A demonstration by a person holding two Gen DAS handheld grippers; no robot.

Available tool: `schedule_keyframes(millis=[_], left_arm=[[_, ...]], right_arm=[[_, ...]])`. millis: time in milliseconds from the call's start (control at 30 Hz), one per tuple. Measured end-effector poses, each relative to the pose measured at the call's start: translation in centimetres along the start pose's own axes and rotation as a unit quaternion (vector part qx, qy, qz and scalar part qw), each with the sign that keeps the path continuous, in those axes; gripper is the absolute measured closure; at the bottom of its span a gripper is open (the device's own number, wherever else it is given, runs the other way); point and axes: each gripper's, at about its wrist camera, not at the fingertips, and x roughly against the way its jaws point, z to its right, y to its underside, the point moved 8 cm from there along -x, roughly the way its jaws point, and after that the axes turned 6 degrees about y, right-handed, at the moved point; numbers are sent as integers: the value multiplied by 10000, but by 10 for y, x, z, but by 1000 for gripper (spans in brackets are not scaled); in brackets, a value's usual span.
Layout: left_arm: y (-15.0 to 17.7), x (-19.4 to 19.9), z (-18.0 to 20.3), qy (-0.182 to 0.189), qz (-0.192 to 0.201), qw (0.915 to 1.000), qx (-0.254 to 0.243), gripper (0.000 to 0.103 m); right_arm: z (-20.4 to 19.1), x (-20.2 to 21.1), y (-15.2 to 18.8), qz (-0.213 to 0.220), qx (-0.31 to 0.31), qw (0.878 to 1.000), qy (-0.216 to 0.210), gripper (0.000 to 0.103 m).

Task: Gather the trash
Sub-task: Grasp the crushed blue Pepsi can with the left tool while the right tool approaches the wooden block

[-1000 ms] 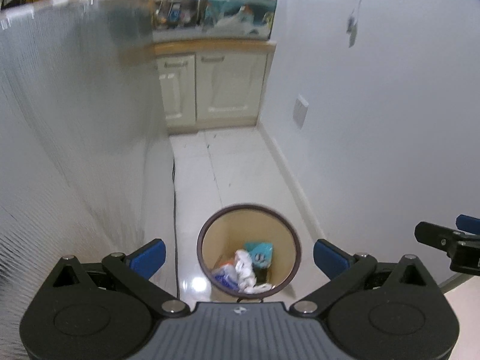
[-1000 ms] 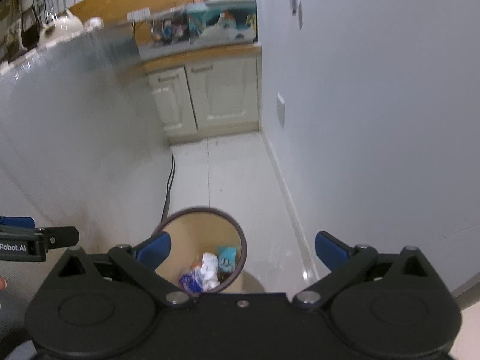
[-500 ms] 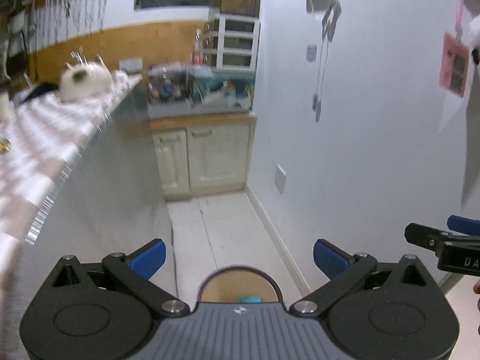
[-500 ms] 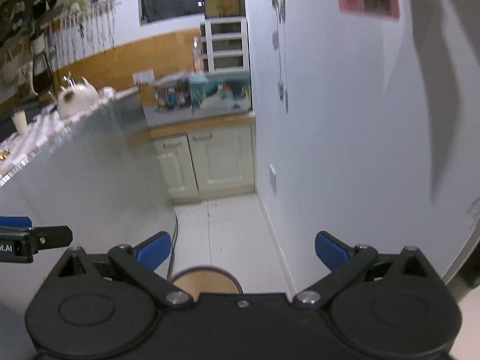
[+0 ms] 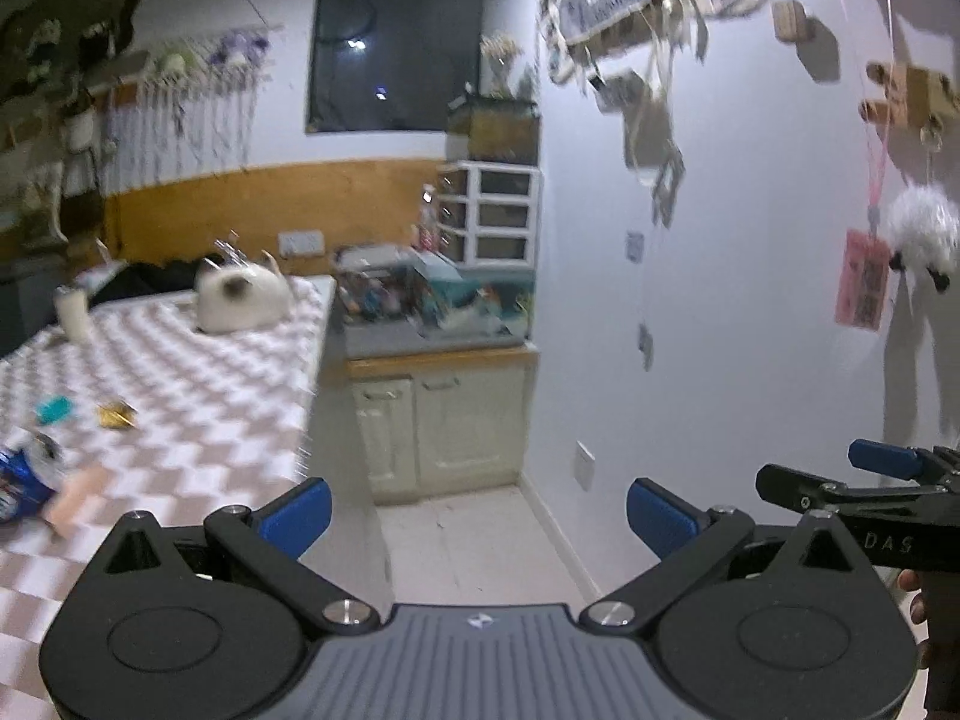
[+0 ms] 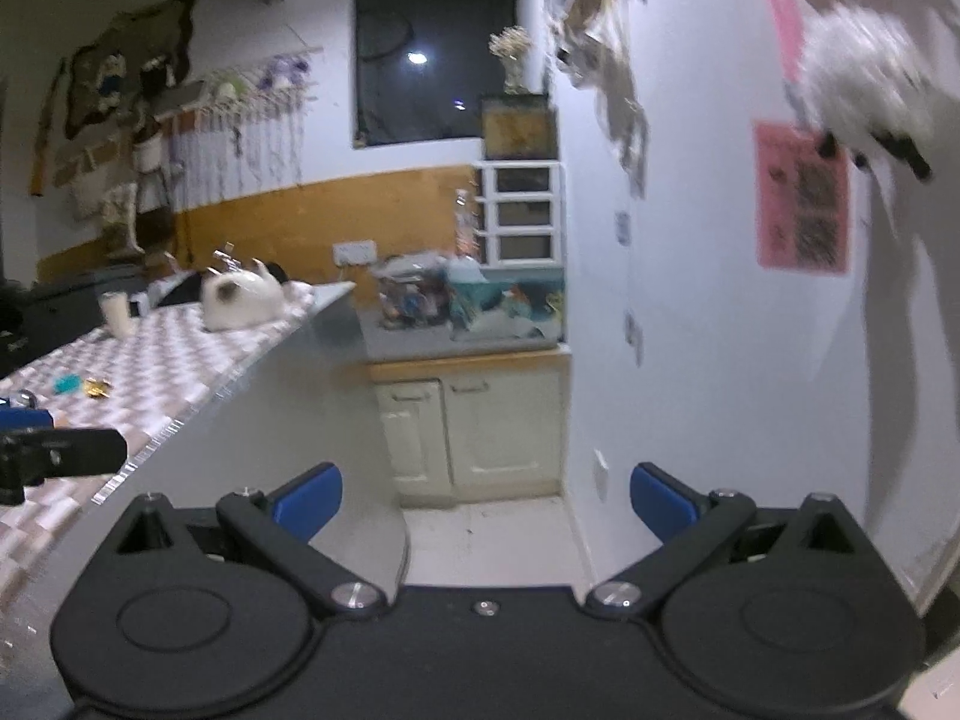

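**Reaching back to the table for more litter**

Checkered cloth covers the table at our left, and both tools are raised level with it. Our left gripper and right gripper are spread wide and carry nothing. We judge this the step between loads: next, swing left and lower onto a scrap. On the cloth lie a teal wrapper, a gold wrapper and, blurred, what may be a blue packet. No bin is in view.

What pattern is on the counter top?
Pink-and-white checks on the counter top, clearest in the left wrist view.
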Motion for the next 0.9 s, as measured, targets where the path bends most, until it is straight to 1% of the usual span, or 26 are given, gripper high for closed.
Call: schedule_keyframes(millis=[233, 400, 500, 700, 833, 900], left_arm=[[-25, 39, -51, -368, 206, 9991, -97, 0], [-37, 64, -98, -731, 220, 9968, -220, 0], [-42, 78, -129, -910, 205, 9955, -189, 0], [-50, 91, -201, -1261, 130, 9919, 81, 0], [-48, 81, -254, -1436, -31, 9882, 527, 0], [-42, 71, -280, -1548, -158, 9846, 795, 0]], right_arm=[[-55, 9, -23, 156, 112, 9988, -444, 0], [-101, 9, -36, 214, 199, 9967, -756, 0], [-124, 7, -41, 213, 269, 9955, -879, 0], [-172, 0, -45, 164, 402, 9928, -1117, 0], [-202, -3, -42, 105, 525, 9909, -1238, 0], [-214, -3, -40, 81, 542, 9898, -1312, 0]])
